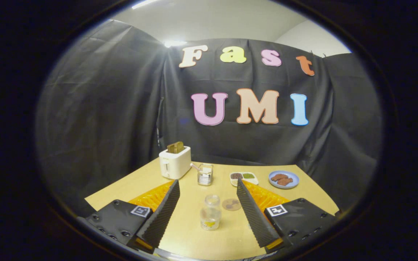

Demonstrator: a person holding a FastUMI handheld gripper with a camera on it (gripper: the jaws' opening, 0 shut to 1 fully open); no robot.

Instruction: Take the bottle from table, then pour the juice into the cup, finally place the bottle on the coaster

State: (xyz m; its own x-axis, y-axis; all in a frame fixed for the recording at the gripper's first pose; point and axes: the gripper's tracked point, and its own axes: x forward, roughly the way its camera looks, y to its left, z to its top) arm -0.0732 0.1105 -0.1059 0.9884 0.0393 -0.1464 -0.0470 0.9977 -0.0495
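A small clear bottle with a yellowish patch near its base stands upright on the wooden table. It is between my two fingers and a little ahead of them. Just behind it is a smaller clear glass shape that looks like the cup; I cannot tell whether the two touch. A round brown coaster lies flat to the right of the cup, close to the right finger. My gripper is open wide, its fingers well apart on either side of the bottle and touching nothing.
At the back left stands a white toaster with toast in it. Beside it is a clear holder with a pink stick. A white two-part dish and a blue plate with brown pieces sit back right.
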